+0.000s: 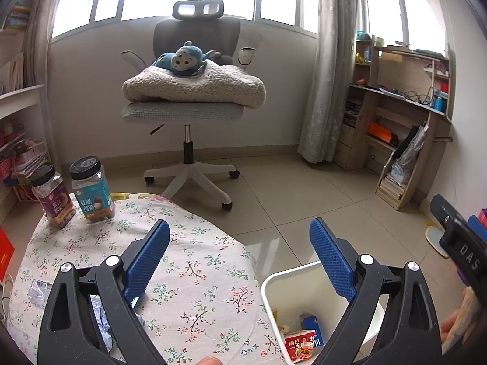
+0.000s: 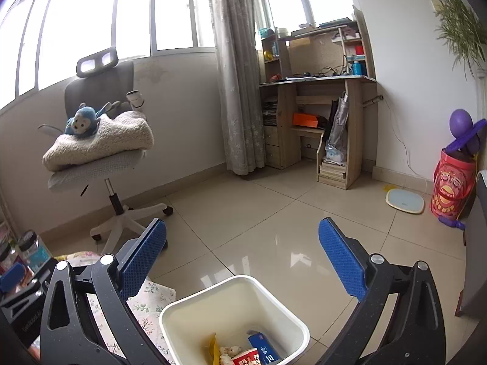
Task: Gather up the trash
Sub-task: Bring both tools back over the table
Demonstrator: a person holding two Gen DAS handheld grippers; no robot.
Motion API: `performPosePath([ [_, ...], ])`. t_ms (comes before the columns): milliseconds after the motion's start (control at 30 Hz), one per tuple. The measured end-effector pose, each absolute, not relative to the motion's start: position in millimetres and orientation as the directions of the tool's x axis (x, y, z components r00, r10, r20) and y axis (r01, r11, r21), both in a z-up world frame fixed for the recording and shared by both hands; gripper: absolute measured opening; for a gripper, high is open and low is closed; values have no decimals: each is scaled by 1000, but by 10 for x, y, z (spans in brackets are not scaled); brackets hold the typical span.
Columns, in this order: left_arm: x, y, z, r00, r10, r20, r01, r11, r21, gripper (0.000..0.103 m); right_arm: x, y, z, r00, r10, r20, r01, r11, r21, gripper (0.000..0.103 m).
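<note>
both tongs are spread wide with nothing between the blue pads. left tongs (image 1: 240, 246) hang over the rounded edge of the desk (image 1: 194, 273) with its flowery cloth, their right pad (image 1: 331, 261) out past that edge and above the bin (image 1: 274, 286). right tongs (image 2: 242, 249) sit right over the bin (image 2: 182, 310), pointing out across the floor (image 2: 274, 206).

the bin is white, standing on the floor tight against the desk edge. trash already in it: a red cup (image 1: 299, 345), a blue box (image 1: 310, 324), and in the right view something yellow (image 2: 213, 349) too. more trash on the desk near the left tongs: clear crinkly wrappers (image 1: 38, 292) at the near left, partly hidden behind the tongs frame.

two jars (image 1: 73, 194) stand upright at the far left edge of the desk, just beside each other, well apart from the tongs.

past the bin the tile floor is wide open. a chair (image 1: 188, 97) with a blanket and a blue plush sits by the window wall, its wheels near the far desk edge. a shelf unit (image 2: 316, 97) is in the far corner, well apart, and a scale (image 2: 404, 200) lies flat on the floor by the right wall.
</note>
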State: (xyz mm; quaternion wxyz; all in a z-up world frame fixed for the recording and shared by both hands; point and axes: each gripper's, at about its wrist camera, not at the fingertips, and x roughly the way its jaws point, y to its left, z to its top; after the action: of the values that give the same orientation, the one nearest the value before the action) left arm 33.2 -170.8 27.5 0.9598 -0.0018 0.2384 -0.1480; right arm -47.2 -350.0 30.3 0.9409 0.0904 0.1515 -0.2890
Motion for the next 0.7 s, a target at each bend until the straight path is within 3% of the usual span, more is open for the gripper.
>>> performPosePath([
  [700, 458, -464, 155, 845, -38, -533, 5, 998, -63, 91, 67, -2354, 146, 850, -345, -397, 375, 927, -2, 96],
])
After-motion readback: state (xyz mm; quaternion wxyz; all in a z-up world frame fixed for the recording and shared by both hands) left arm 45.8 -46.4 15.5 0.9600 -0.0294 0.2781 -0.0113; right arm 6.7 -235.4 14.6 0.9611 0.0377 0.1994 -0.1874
